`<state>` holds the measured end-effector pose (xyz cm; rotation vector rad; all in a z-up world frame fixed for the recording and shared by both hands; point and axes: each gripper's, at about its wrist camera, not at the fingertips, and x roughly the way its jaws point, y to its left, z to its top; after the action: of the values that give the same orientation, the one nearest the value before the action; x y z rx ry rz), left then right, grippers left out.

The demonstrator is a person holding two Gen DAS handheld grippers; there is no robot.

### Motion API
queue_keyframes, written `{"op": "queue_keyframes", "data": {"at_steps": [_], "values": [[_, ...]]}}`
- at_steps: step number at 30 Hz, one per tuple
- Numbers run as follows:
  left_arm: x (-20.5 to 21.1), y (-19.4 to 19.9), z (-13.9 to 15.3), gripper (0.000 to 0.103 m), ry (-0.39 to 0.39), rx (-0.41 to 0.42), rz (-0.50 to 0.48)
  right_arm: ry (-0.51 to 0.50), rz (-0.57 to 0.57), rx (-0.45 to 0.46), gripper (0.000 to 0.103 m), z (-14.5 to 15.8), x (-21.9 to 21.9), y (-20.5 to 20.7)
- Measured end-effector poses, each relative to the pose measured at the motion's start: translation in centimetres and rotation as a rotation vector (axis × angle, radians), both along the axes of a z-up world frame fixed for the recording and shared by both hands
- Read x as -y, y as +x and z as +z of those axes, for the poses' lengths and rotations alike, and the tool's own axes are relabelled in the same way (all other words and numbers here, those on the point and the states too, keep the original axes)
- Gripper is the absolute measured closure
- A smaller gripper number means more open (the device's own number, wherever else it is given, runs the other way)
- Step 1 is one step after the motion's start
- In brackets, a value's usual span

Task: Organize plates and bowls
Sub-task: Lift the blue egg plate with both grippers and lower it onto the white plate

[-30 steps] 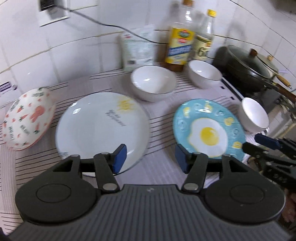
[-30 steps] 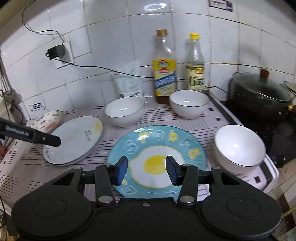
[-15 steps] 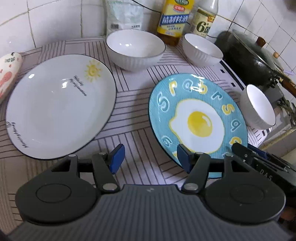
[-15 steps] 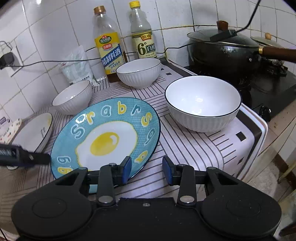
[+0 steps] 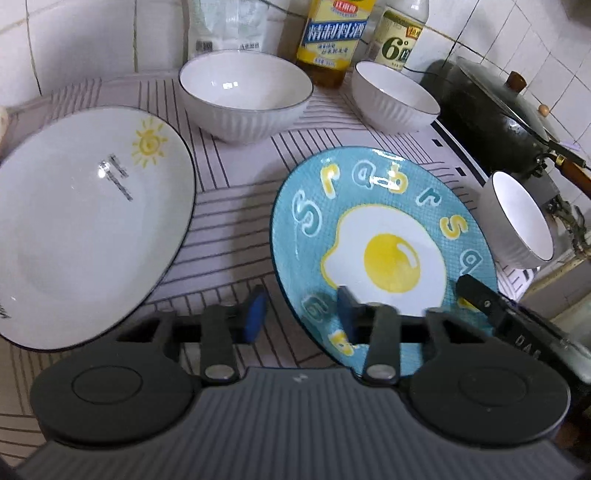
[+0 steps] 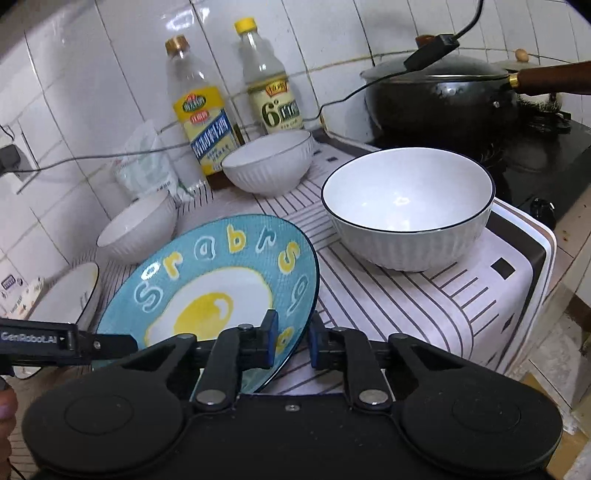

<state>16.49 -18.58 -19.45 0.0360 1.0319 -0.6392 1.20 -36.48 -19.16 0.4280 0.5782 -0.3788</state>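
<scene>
A blue plate with a fried-egg picture (image 5: 384,254) (image 6: 221,288) lies on the striped cloth. My right gripper (image 6: 293,341) stands with one jaw on each side of its near right rim; whether the pads press it I cannot tell. My left gripper (image 5: 301,314) is open, its right finger (image 5: 349,314) over the plate's near left rim. A white plate with a sun (image 5: 85,218) (image 6: 74,295) lies to the left. Three white ribbed bowls stand around: back middle (image 5: 245,96) (image 6: 138,227), back right (image 5: 395,98) (image 6: 269,162), far right (image 5: 517,218) (image 6: 406,206).
An oil bottle (image 6: 201,110) and a vinegar bottle (image 6: 269,77) stand by the tiled wall with a white bag (image 5: 229,26). A black lidded pot (image 6: 439,92) sits on the stove at right. The counter's edge (image 6: 532,273) drops off at right.
Both grippers have moved in on the blue plate. The right jaws have narrowed around its rim. The left gripper has shifted right, over the plate's near left edge.
</scene>
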Motion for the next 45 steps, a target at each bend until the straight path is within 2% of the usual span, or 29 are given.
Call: {"op": "queue_keyframes", "data": {"at_steps": [1, 2, 10, 17, 19, 24, 30, 36, 45], "values": [[0.1, 0.1, 0.0, 0.079, 0.003, -0.004, -0.001, -0.015, 0.005, 0.007, 0.084, -0.1, -0.1, -0.1], [0.2, 0.1, 0.0, 0.083, 0.000, -0.013, -0.010, -0.023, 0.008, 0.011, 0.084, -0.2, -0.2, -0.1], [0.0, 0.4, -0.2, 0.083, -0.019, -0.042, -0.001, 0.097, 0.037, 0.037, 0.084, -0.7, 1.7, 0.1], [0.1, 0.3, -0.1, 0.082, -0.014, -0.043, 0.013, 0.077, 0.031, 0.028, 0.081, -0.6, 1.1, 0.4], [0.3, 0.0, 0.2, 0.081, 0.015, -0.030, 0.015, 0.051, 0.042, 0.006, 0.081, -0.3, 0.9, 0.6], [-0.6, -0.5, 1.0, 0.080, 0.027, -0.029, 0.002, -0.027, 0.136, -0.029, 0.081, 1.3, 0.0, 0.9], [-2.4, -1.7, 2.4, 0.080, 0.017, -0.016, 0.010, -0.040, 0.209, -0.042, 0.081, 2.6, -0.7, 1.1], [-3.8, -2.3, 4.6, 0.080, 0.016, -0.020, -0.019, -0.016, 0.213, -0.021, 0.081, 4.4, -1.6, 0.3], [-7.4, -3.7, 7.5, 0.080, -0.003, 0.000, 0.024, -0.023, 0.267, 0.007, 0.081, 7.0, -3.9, 0.1]]}}
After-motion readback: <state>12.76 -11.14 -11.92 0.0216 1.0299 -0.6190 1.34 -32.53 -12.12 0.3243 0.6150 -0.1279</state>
